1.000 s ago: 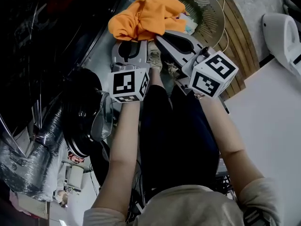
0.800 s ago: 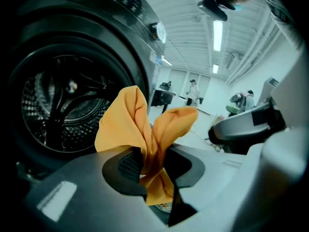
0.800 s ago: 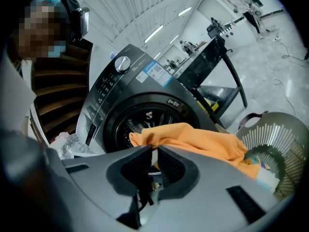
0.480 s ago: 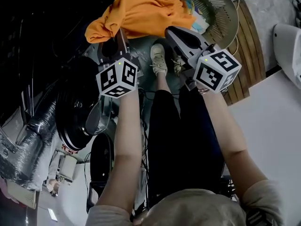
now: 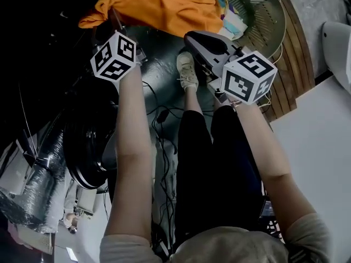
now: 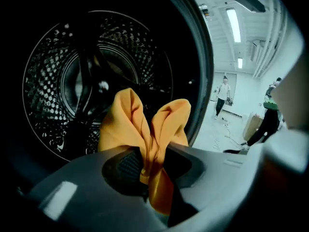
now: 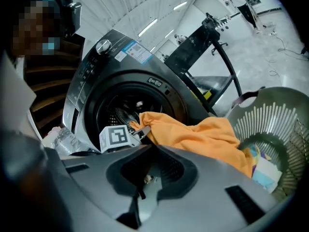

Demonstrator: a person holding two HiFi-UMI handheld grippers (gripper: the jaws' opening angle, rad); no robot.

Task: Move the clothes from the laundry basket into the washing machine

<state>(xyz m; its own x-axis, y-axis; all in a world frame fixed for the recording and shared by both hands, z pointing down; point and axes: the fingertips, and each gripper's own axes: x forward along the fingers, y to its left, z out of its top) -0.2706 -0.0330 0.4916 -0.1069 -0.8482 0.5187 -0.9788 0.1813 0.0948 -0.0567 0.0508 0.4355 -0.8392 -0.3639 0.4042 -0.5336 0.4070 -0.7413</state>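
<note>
Left gripper [image 6: 149, 170] pinches the orange garment [image 6: 123, 124] right at the washing machine drum [image 6: 53, 71]; the garment's other end hangs beside the laundry basket [image 7: 280, 115]; right gripper [image 7: 144, 181] is clenched, empty.

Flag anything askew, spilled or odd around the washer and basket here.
Nothing spilled or damaged. One oddity: the orange garment, pinched in the left gripper at the washing machine opening, stretches across to the laundry basket, with its tail over the rim. The right gripper is shut and holds no cloth.
</note>
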